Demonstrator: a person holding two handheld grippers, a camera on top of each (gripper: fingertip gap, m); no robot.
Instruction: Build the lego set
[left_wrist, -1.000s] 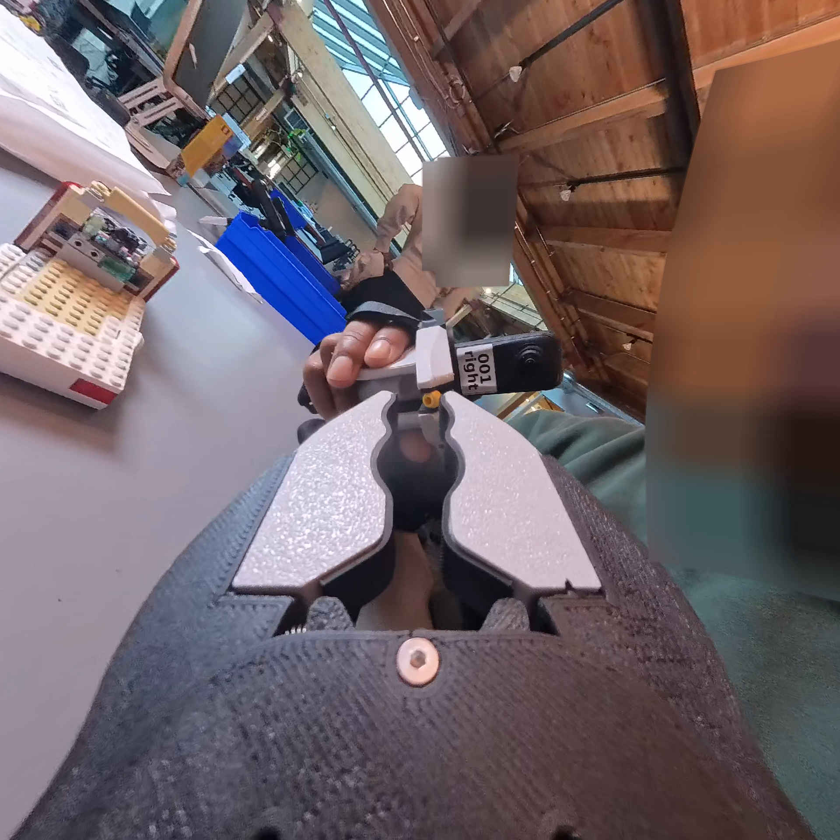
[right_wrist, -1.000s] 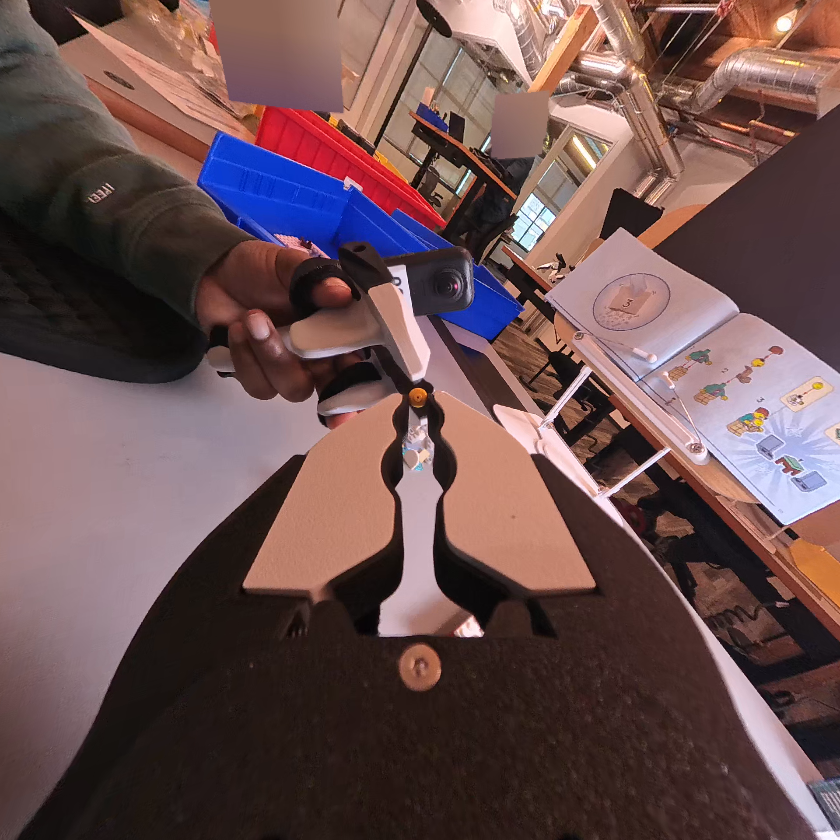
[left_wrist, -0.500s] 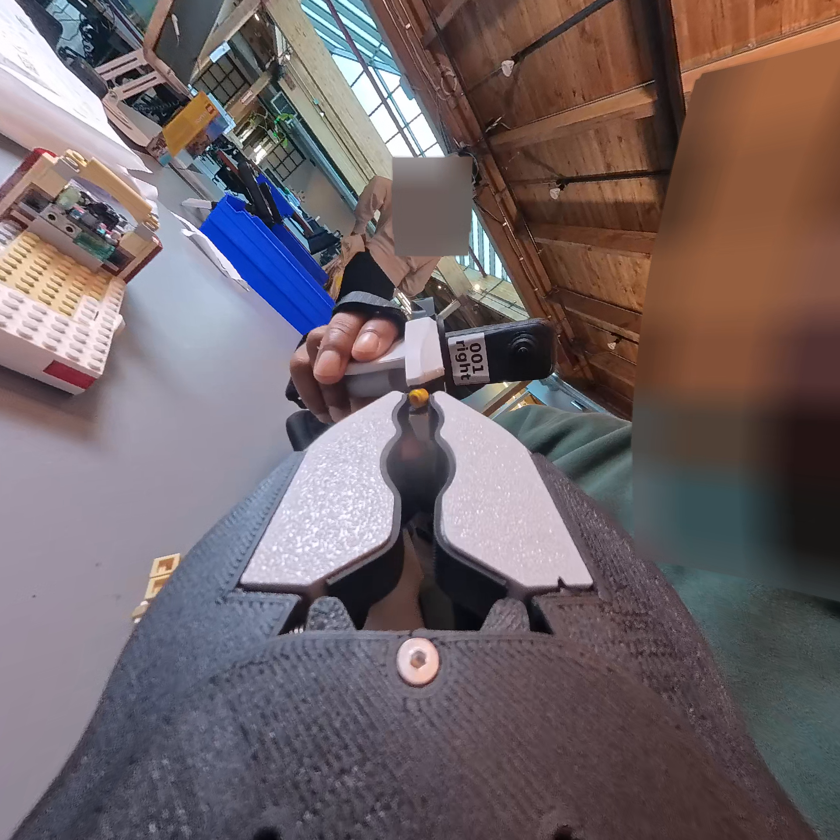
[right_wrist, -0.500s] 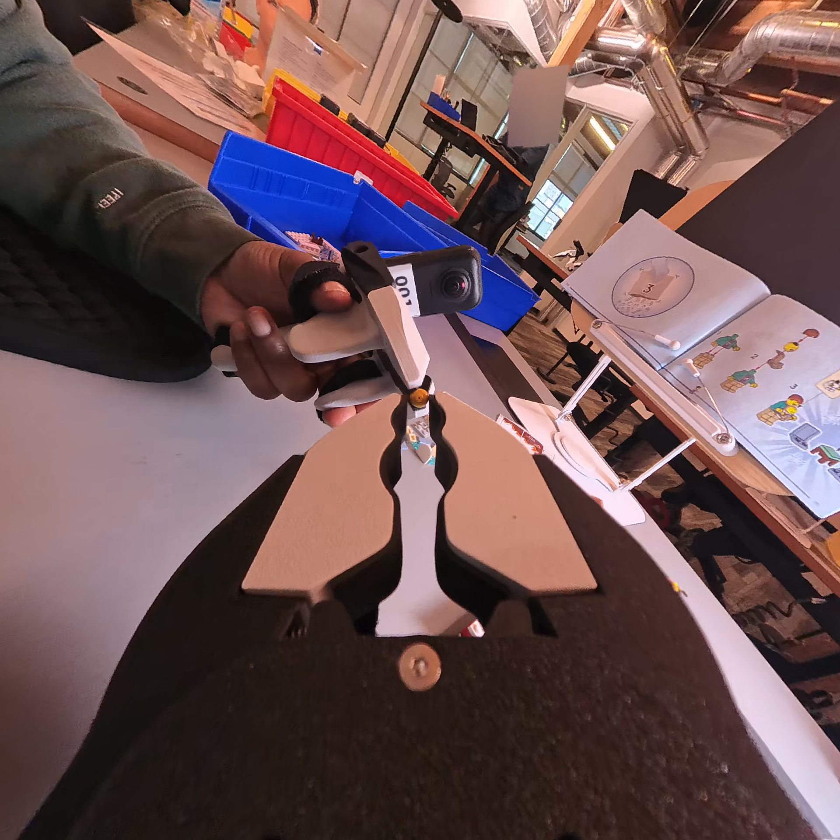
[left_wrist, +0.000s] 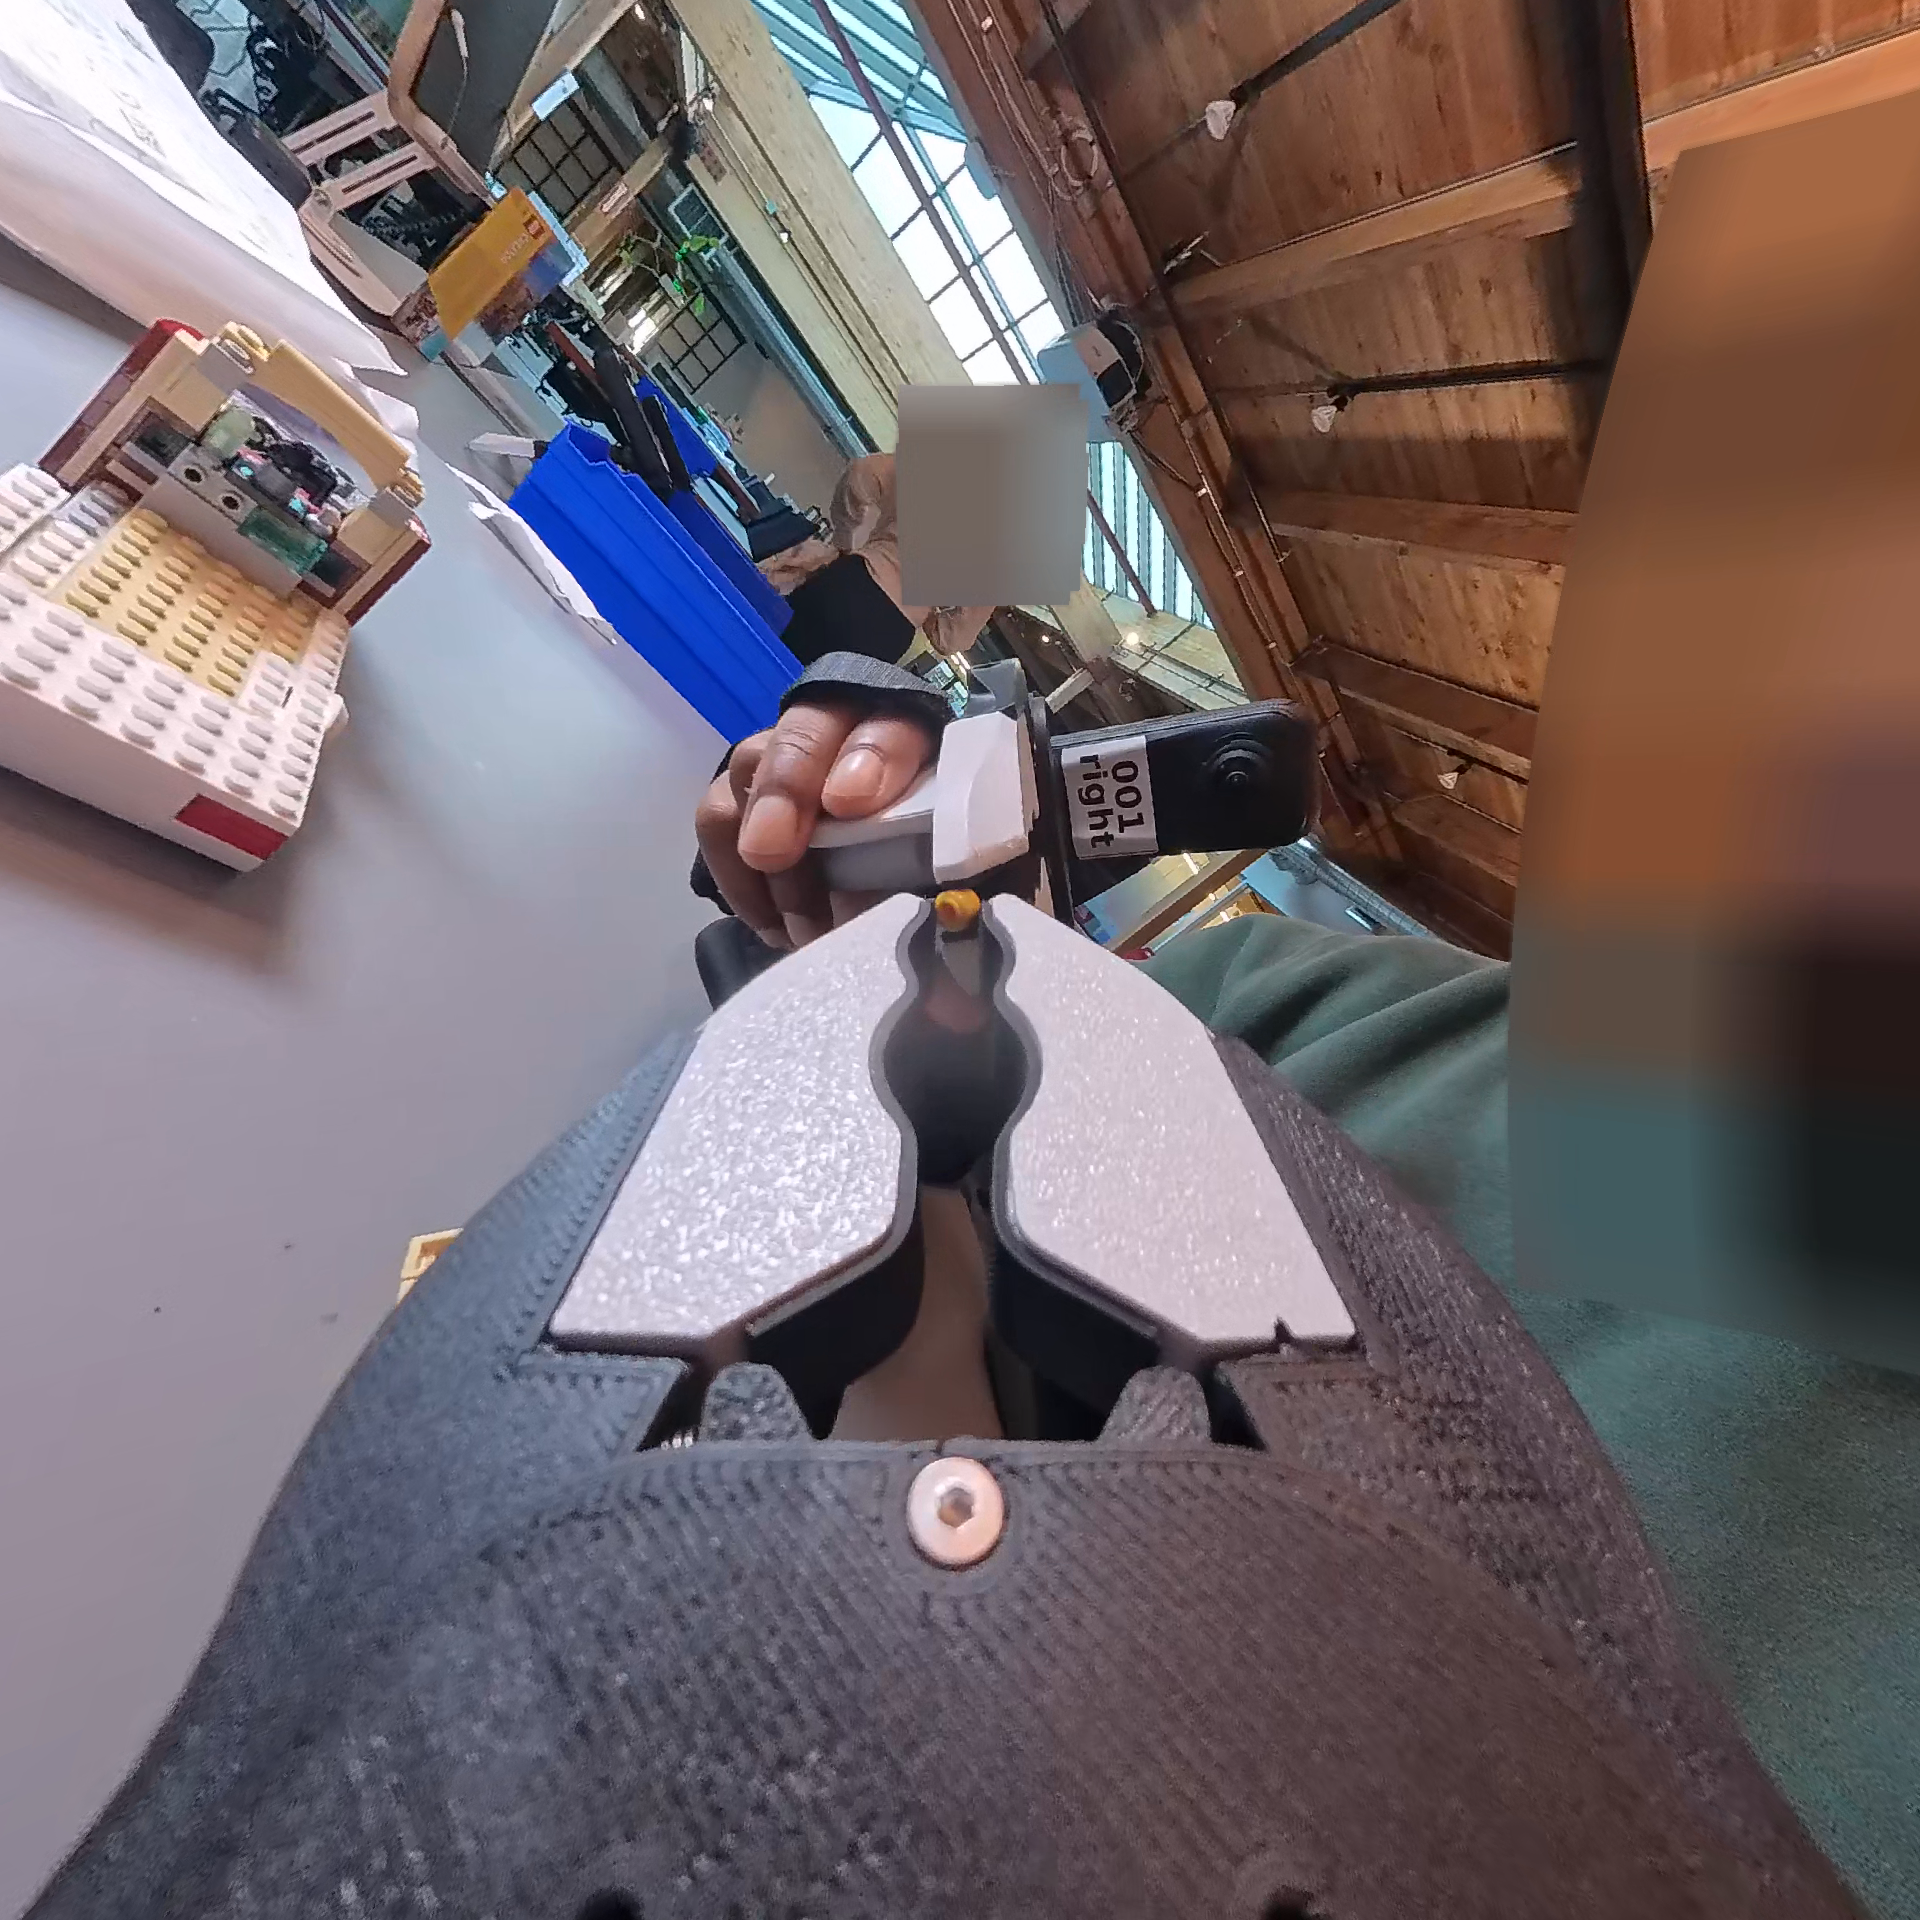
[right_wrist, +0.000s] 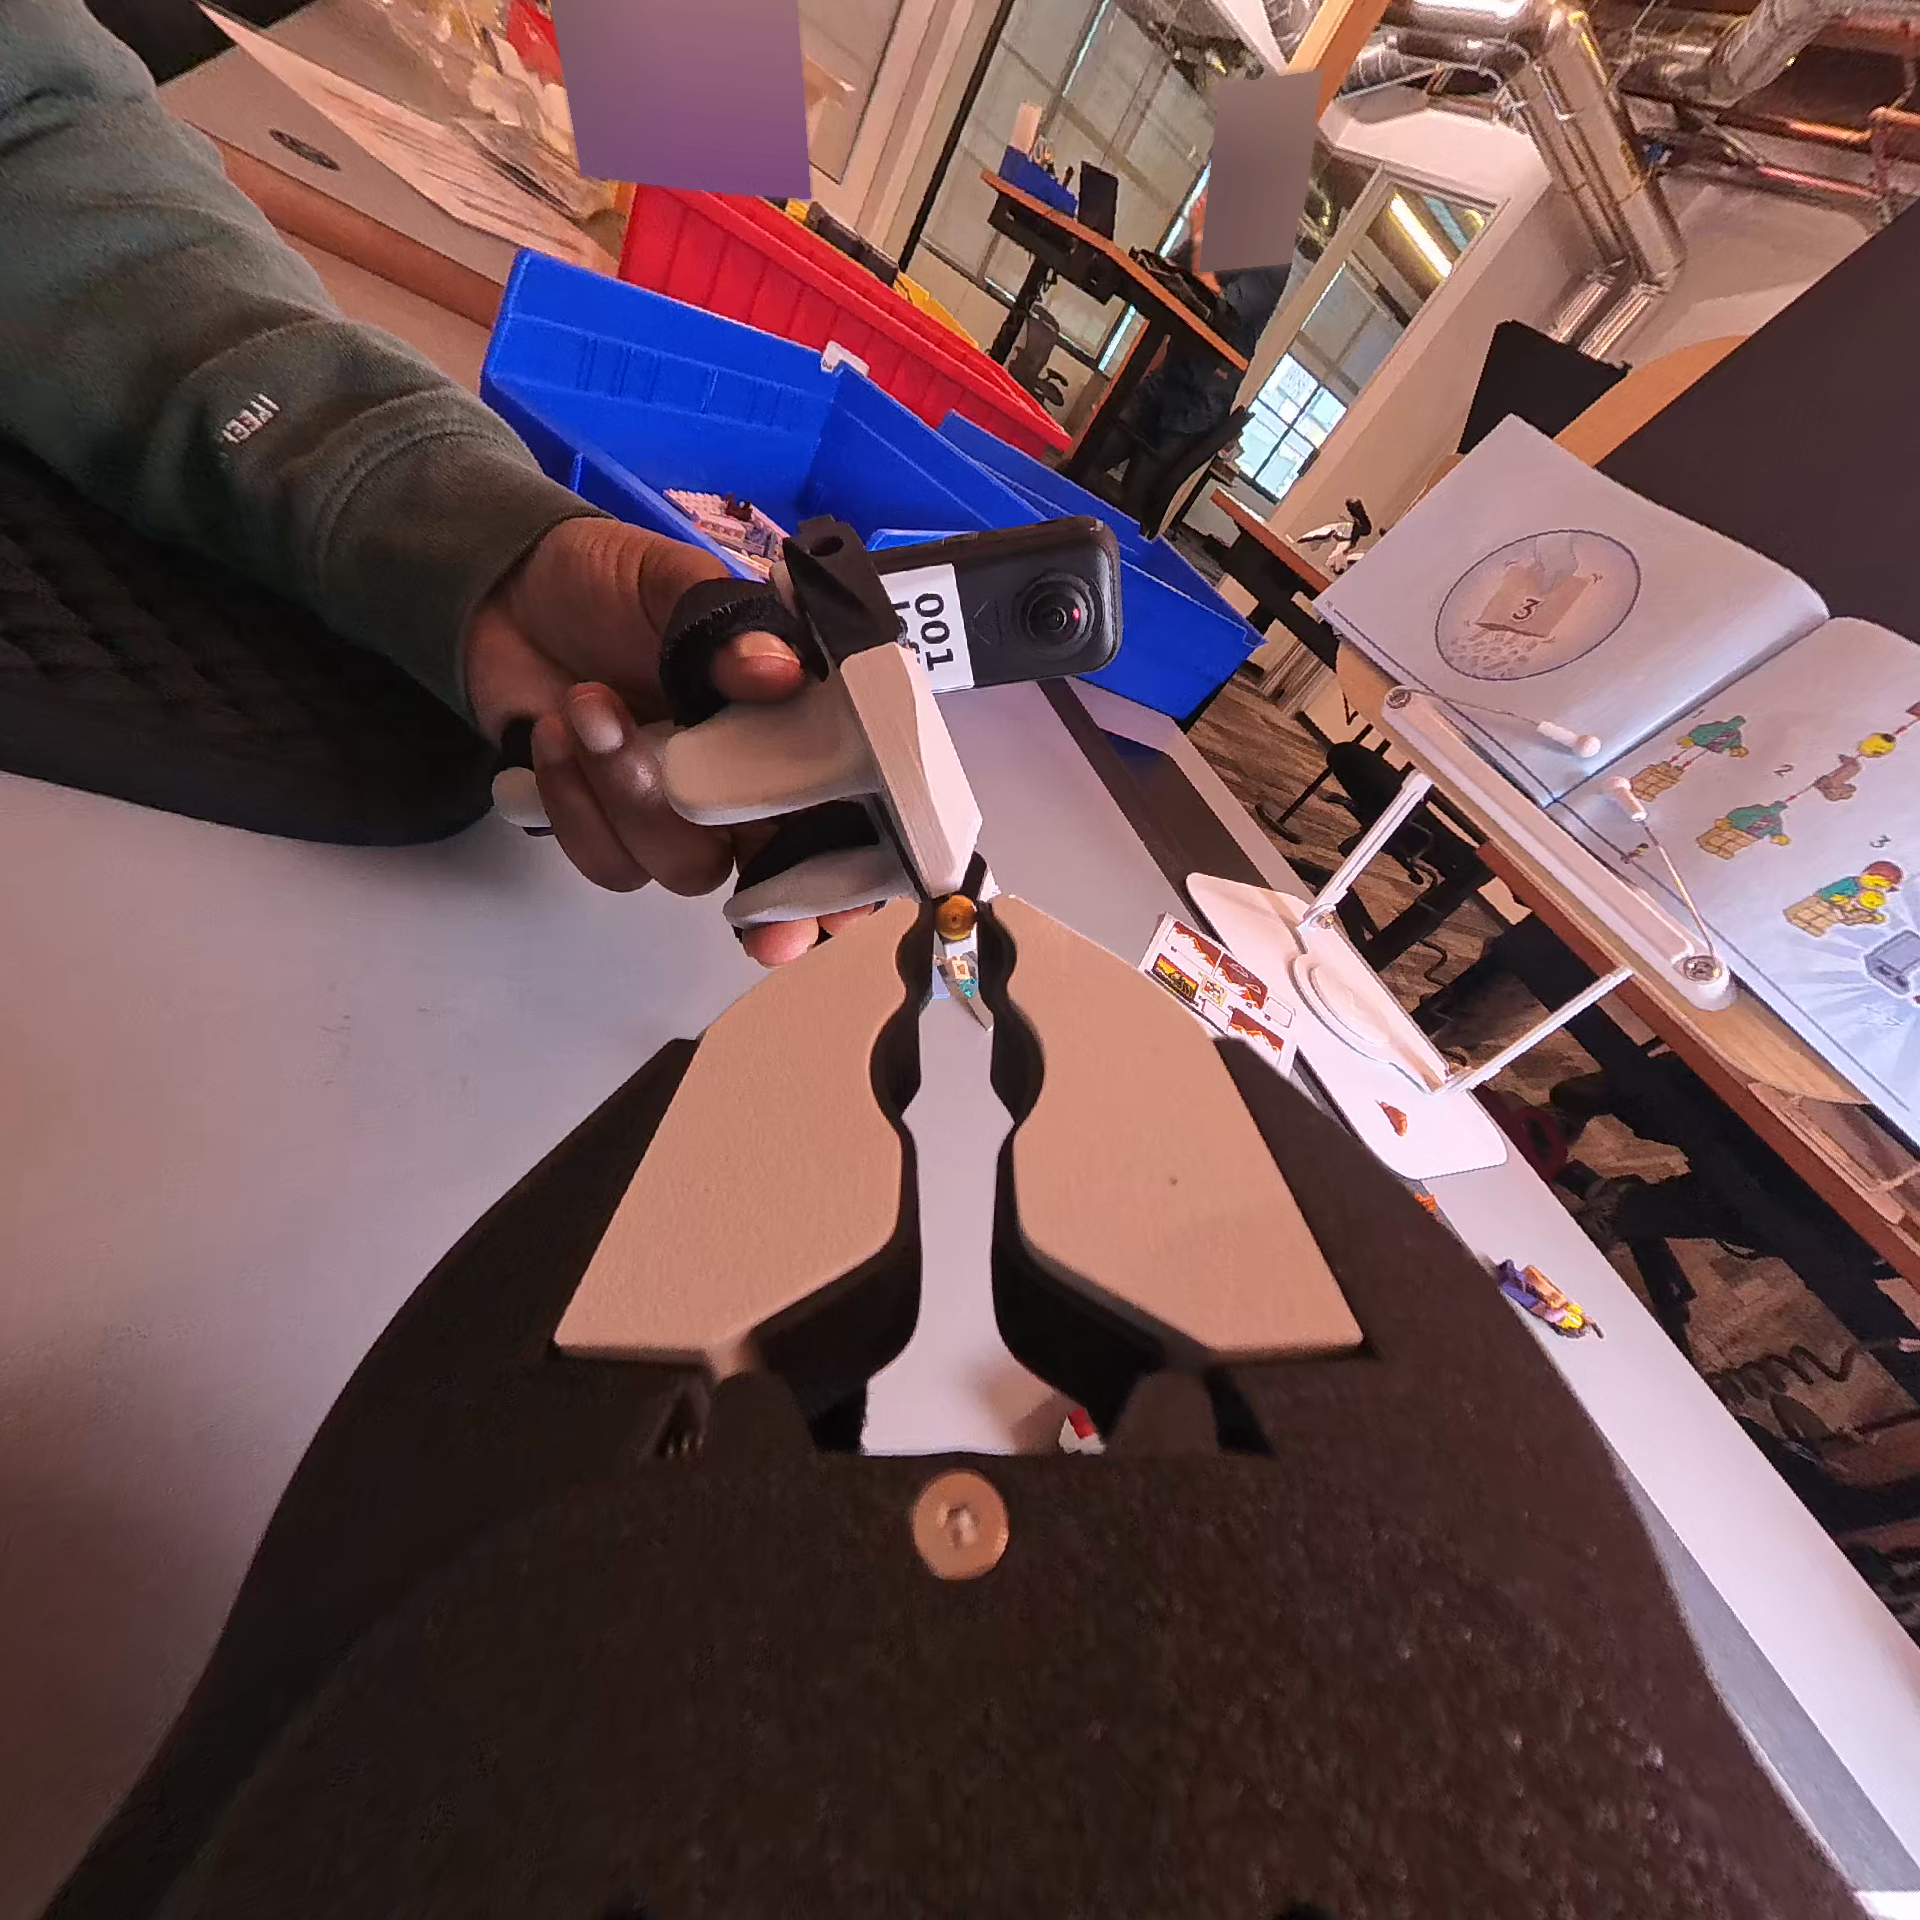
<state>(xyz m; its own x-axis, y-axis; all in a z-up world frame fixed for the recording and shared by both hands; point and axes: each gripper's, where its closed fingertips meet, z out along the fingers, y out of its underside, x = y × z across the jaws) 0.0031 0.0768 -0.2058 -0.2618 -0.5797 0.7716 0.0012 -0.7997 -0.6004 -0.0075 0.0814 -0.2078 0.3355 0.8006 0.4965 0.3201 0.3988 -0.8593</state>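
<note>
A small orange-tipped piece (left_wrist: 954, 906) sits pinched between both closed grippers, left gripper (left_wrist: 954, 920) and right gripper (right_wrist: 958, 920) meeting at frame centre. The partly built lego model (left_wrist: 187, 582) waits upper left on the table (left_wrist: 416, 987); much building seems left.

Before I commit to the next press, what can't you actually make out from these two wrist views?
- Small orange round stud at the left gripper tips: whether it is seated on anything is hidden by the fingers.
- Tiny grey and teal piece in the right gripper: too small to tell its shape.
- Partly built tan and white brick model: cut off by the left view's edge.
- Small yellow brick: mostly hidden behind the gripper body.
</note>
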